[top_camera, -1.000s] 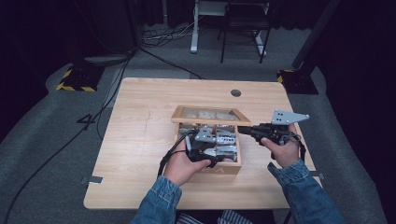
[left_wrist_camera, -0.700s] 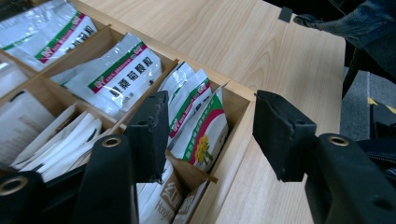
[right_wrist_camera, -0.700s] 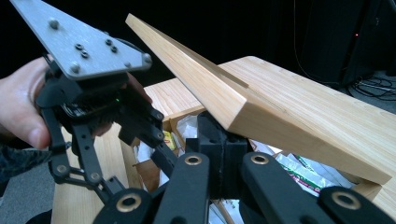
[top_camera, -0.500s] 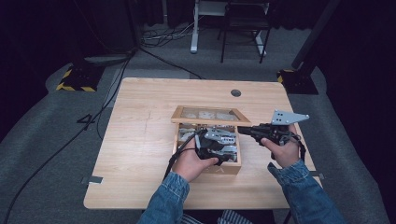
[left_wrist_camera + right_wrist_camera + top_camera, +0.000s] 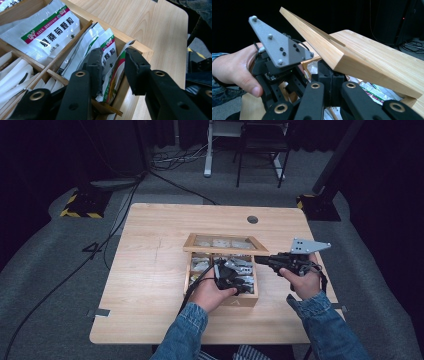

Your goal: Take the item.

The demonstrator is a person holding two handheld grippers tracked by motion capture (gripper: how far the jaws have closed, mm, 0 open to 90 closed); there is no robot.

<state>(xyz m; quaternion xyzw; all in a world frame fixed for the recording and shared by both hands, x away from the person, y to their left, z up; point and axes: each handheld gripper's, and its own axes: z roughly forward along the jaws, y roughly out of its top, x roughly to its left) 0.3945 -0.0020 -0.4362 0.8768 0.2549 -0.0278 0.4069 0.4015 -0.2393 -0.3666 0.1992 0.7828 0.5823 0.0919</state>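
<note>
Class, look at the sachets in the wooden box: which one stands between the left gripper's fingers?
The upright sachet against the box's end wall; the other sachets lie outside the fingers.

**Colours in the box and around it**

The sachets (image 5: 110,62) are white with green and magenta bands (dark print). The box (image 5: 240,301) and table (image 5: 150,285) are pale wood. Both grippers are black; the sleeves (image 5: 320,320) are blue denim.

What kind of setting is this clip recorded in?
Probably a lab or recording studio, not a home. A lone wooden table stands on grey carpet against dark surroundings, cables trail across the floor, and yellow-black striped stand bases flank it. On the table sits a wooden box of sachets.
</note>
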